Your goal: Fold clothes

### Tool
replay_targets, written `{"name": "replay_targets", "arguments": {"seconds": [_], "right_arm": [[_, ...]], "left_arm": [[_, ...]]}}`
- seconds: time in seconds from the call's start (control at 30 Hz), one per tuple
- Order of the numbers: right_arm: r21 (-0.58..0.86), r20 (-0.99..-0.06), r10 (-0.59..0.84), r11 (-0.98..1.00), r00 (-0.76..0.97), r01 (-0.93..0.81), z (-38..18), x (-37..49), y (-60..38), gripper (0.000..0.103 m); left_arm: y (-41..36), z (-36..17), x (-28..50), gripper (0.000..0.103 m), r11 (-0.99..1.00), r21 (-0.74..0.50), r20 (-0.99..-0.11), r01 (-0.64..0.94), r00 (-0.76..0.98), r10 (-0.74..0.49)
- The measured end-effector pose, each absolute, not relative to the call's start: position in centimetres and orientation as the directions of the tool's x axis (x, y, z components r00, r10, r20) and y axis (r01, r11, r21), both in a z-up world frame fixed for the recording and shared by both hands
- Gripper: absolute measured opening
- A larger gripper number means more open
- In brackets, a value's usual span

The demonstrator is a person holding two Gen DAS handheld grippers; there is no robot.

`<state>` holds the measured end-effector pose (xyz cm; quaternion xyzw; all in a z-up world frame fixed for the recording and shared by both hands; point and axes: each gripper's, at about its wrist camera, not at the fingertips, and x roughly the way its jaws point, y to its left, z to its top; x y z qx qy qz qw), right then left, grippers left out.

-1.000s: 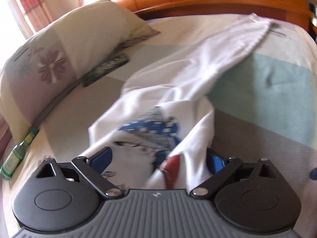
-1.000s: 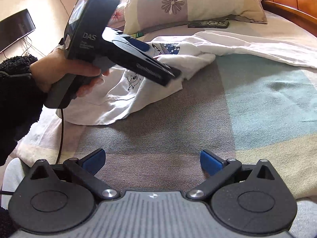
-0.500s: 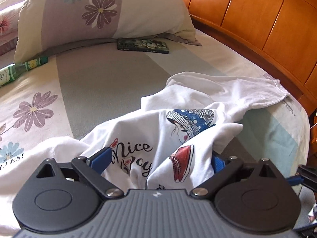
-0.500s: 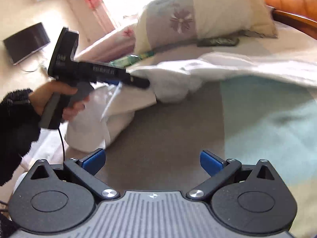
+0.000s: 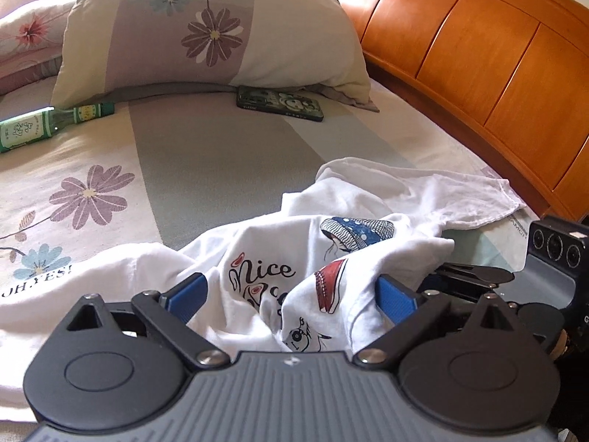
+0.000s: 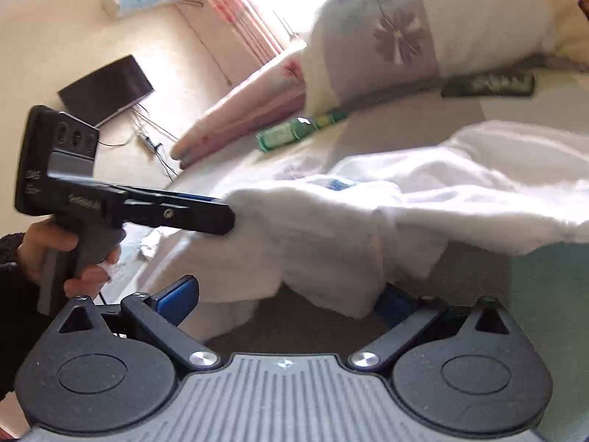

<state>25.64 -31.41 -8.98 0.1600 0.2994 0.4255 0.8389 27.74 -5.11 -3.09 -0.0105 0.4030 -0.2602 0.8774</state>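
Both grippers — left gripper (image 5: 291,291), right gripper (image 6: 291,298) — spread around the T-shirt (image 5: 272,269), seemingly unclamped.

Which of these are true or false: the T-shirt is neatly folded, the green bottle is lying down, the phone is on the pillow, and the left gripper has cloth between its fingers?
1. The white T-shirt is neatly folded. False: it lies crumpled in a heap on the bed.
2. The green bottle lies on its side. True.
3. The phone rests on top of the pillow. False: it lies on the bed at the pillow's lower edge.
4. The left gripper has T-shirt fabric bunched between its spread fingers. True.
5. The right gripper is shut. False: its fingers are spread apart.
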Motion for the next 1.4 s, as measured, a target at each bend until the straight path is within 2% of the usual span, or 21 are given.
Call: {"name": "replay_targets", "arguments": {"seconds": [0.1,0.17,0.23,0.27,0.33,0.37,0.4,0.43,0.67,0.9,0.97,1.03,1.07,1.23,1.4], "right_arm": [[0.537,-0.271,0.849,0.524,0.453,-0.661,-7.5,23.9,-32.2,0.102],[0.545,-0.277,0.842,0.535,0.464,-0.646,-7.4,23.8,-32.6,0.096],[0.571,-0.318,0.825,0.56,0.467,-0.6,-8.0,24.3,-33.0,0.076],[0.594,-0.335,0.815,0.572,0.472,-0.566,-8.5,24.7,-33.3,0.072],[0.636,-0.352,0.801,0.584,0.483,-0.505,-9.2,25.2,-34.1,0.047],[0.645,-0.361,0.791,0.594,0.493,-0.48,-9.3,25.2,-34.4,0.037],[0.651,-0.371,0.779,0.606,0.505,-0.457,-9.3,25.1,-34.7,0.014],[0.65,-0.379,0.767,0.619,0.518,-0.441,-9.1,24.9,-35.0,0.011],[0.599,-0.435,0.7,0.695,0.567,-0.398,-6.1,20.8,-38.6,0.011],[0.501,-0.584,0.541,0.827,0.605,-0.255,-5.3,16.0,-43.6,0.011],[0.474,-0.654,0.488,0.86,0.578,-0.19,-6.1,15.9,-44.2,0.014],[0.431,-0.706,0.431,0.891,0.562,-0.142,-6.7,15.5,-44.4,0.022],[0.413,-0.709,0.415,0.9,0.57,-0.142,-6.5,15.2,-44.2,0.022],[0.349,-0.707,0.368,0.924,0.604,-0.155,-5.3,13.8,-43.2,0.045],[0.283,-0.7,0.321,0.945,0.638,-0.165,-4.0,12.3,-42.3,0.047]], "left_arm": [[-4.0,-2.4,26.5,0.097,0.873,-0.214,-0.692,0.438,0.563,-0.452],[-3.6,-2.4,25.6,0.097,0.882,-0.19,-0.698,0.43,0.573,-0.43],[-3.2,-2.5,24.7,0.097,0.89,-0.167,-0.708,0.424,0.576,-0.408],[-3.0,-2.5,24.2,0.097,0.892,-0.167,-0.712,0.42,0.575,-0.404],[-2.5,-2.6,23.4,0.097,0.896,-0.17,-0.718,0.411,0.571,-0.398],[-2.1,-2.6,22.9,0.097,0.899,-0.172,-0.72,0.403,0.571,-0.394],[-1.8,-2.5,22.4,0.097,0.902,-0.174,-0.722,0.395,0.572,-0.39],[-1.4,-2.5,21.9,0.097,0.905,-0.175,-0.724,0.387,0.573,-0.385],[1.1,-2.7,18.7,0.098,0.935,-0.162,-0.755,0.315,0.571,-0.323],[3.1,-3.5,17.0,0.098,0.938,-0.212,-0.759,0.274,0.559,-0.335],[3.5,-3.6,17.0,0.098,0.935,-0.244,-0.756,0.256,0.555,-0.349],[3.8,-3.7,17.1,0.098,0.927,-0.283,-0.748,0.247,0.547,-0.375],[3.9,-3.8,17.0,0.098,0.921,-0.301,-0.743,0.248,0.544,-0.389],[4.7,-5.2,18.1,0.098,0.89,-0.385,-0.726,0.246,0.515,-0.456],[6.0,-8.3,20.9,0.097,0.863,-0.445,-0.734,0.238,0.455,-0.504]]}}
